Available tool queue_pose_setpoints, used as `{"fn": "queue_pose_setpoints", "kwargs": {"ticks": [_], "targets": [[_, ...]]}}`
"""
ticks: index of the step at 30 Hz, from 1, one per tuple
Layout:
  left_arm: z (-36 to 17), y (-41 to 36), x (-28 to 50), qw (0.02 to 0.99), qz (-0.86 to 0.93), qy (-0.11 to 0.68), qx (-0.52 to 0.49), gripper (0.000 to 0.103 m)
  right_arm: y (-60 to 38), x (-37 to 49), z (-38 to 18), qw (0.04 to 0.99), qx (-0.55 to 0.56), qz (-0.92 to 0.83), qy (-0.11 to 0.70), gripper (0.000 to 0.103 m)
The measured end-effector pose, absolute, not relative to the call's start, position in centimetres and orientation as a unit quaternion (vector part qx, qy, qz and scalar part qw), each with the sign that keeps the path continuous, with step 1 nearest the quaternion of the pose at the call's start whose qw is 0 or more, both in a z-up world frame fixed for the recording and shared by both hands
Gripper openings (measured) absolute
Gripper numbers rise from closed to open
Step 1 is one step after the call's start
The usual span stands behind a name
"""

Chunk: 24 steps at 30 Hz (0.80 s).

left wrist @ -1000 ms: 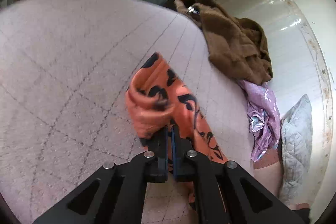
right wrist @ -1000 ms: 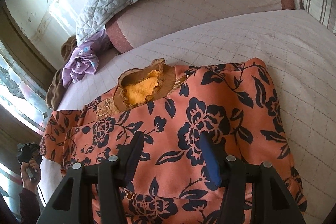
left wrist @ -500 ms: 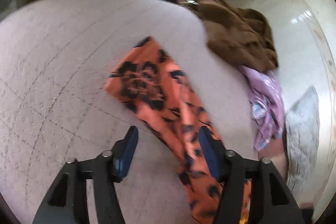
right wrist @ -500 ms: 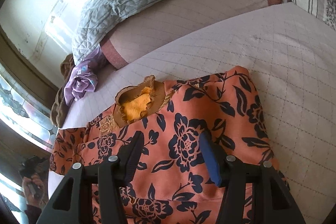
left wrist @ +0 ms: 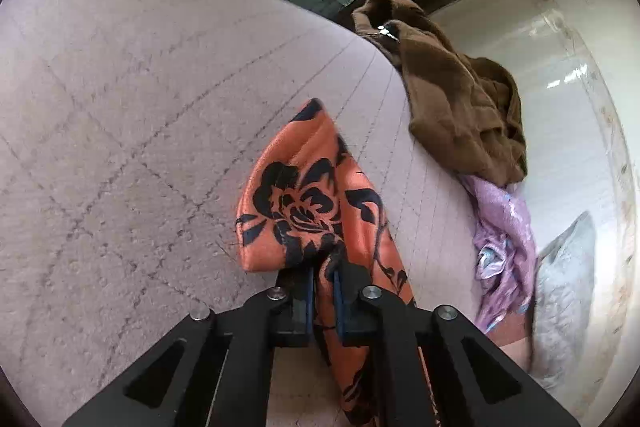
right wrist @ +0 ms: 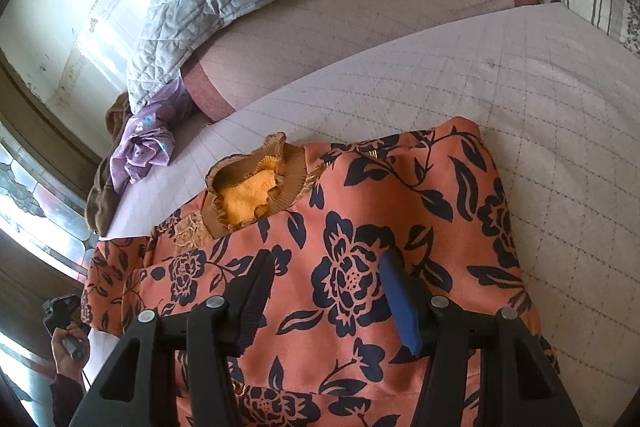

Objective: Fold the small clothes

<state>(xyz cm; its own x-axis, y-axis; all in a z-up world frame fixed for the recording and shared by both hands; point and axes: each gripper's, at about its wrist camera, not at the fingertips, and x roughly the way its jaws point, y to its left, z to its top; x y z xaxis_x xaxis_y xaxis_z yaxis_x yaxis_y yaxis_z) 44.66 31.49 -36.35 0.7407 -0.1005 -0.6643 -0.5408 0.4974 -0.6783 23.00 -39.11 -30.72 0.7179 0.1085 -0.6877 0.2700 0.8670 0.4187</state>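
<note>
Floral top (right wrist: 360, 267): left fingers (left wrist: 305, 297) pinch its sleeve (right fingers (right wrist: 400, 303) spread wide above).

Floral garment (right wrist: 360, 267): lower hem cut off by the bottom edge of the right wrist view; its far sleeve end (left wrist: 304, 203) disappears between the closed jaws of the left tool (left wrist: 322, 291). Brown garment (right wrist: 102, 203): mostly hidden behind the purple cloth (right wrist: 144, 147). Grey quilted pillow (left wrist: 560, 291): blurred, possibly cropped at the rim.
</note>
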Motion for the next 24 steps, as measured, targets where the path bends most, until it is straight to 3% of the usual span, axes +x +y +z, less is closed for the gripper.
{"fn": "queue_pose_setpoints", "kwargs": {"ticks": [5, 11, 15, 19, 20, 23, 24], "targets": [[-28.7, 26.9, 43.4, 0.859, 0.083, 0.294, -0.411, 0.006, -39.7, 21.9, -29.3, 0.899, 0.263, -0.046, 0.348, 0.059], [-17.9, 13.5, 39.0, 0.918, -0.087, 0.259, -0.287, 0.006, -41.2, 20.1, -27.4, 0.905, 0.284, -0.054, 0.313, 0.059], [-16.5, 3.0, 36.0, 0.908, -0.208, 0.289, -0.218, 0.006, -42.7, 19.0, -26.2, 0.907, 0.298, -0.063, 0.290, 0.059], [-18.3, -7.6, 33.3, 0.859, -0.338, 0.349, -0.158, 0.007, -44.3, 18.0, -25.4, 0.907, 0.312, -0.071, 0.273, 0.059], [-19.0, -9.4, 32.9, 0.845, -0.360, 0.368, -0.145, 0.011, -44.8, 17.8, -25.3, 0.907, 0.315, -0.075, 0.269, 0.059], [-21.2, -12.9, 32.0, 0.808, -0.385, 0.434, -0.107, 0.047, -46.1, 17.5, -25.3, 0.904, 0.332, -0.081, 0.259, 0.061], [-21.3, -12.8, 31.9, 0.812, -0.380, 0.432, -0.101, 0.047, -46.6, 17.5, -25.4, 0.900, 0.343, -0.079, 0.258, 0.067]]}}
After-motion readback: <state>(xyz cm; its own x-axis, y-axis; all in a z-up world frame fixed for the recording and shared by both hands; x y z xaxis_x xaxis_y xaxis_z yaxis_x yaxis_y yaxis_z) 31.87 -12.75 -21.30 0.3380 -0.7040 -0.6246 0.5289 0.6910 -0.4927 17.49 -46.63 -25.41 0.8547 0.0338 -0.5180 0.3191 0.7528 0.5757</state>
